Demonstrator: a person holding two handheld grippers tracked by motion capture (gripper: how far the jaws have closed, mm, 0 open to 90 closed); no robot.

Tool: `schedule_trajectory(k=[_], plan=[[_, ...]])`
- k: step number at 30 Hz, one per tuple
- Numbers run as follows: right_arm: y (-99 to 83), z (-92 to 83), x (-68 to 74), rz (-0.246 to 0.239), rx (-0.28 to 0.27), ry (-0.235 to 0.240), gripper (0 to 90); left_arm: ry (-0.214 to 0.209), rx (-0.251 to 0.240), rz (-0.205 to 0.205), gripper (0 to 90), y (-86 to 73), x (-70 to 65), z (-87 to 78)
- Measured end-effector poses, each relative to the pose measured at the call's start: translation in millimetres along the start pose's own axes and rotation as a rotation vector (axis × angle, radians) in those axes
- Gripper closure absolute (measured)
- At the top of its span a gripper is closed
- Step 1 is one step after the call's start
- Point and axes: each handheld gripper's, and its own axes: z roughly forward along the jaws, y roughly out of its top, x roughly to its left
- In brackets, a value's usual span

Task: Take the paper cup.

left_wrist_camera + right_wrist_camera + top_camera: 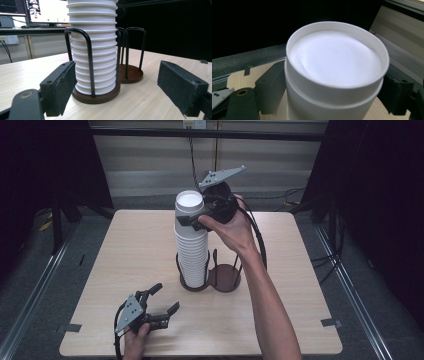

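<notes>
Two rings make up the dark wire holder (210, 279) on the surface (125, 250): the left ring carries a tall stack of white cups (192, 245), upside down, and the right ring is bare. The right tongs (192, 218) are closed around the uppermost cup (335, 72), jaws pressed on either side just under its rim. A straight upward lift seems called for, squeezed lightly so the thin wall is not crushed and the next cup is not dragged along. The left tongs (162, 299) are held released near the surface's front edge.
</notes>
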Motion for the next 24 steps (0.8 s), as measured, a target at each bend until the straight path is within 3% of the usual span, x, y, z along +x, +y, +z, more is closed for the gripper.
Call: schedule_trajectory(k=[24], plan=[[2.4,-3.5,0.2,-0.002,-0.031,-0.004,20.5,0.0,0.003,0.001,15.6,0.1,-0.1,-0.3]])
